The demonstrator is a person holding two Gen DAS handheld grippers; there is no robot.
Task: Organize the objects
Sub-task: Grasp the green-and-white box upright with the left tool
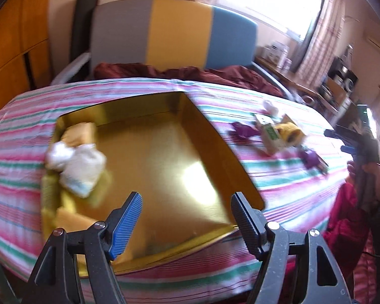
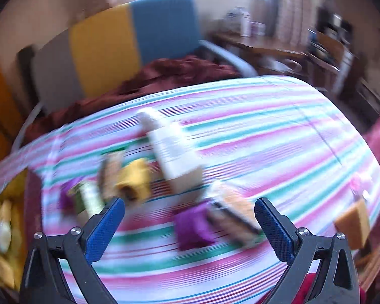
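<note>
Left wrist view: 1 shallow gold metal tin [image 1: 164,152] on striped bedsheet [image 1: 25,152], 1 white crumpled bundle [image 1: 78,164] inside; 2 purple pouches [image 1: 243,129] outside. Left gripper [image 1: 187,217], right gripper [image 2: 190,225] both released, empty.

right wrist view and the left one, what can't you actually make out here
- Loose items on the striped bedspread, right wrist view: motion blur hides labels and edges.
- Gold tin, left wrist view: near corner hidden behind the open left gripper.
- White bundle in the tin: blurred, what it is stays unclear.
- Right gripper, left wrist view: partly cut off by the edge.
- Desk clutter: too small.
</note>
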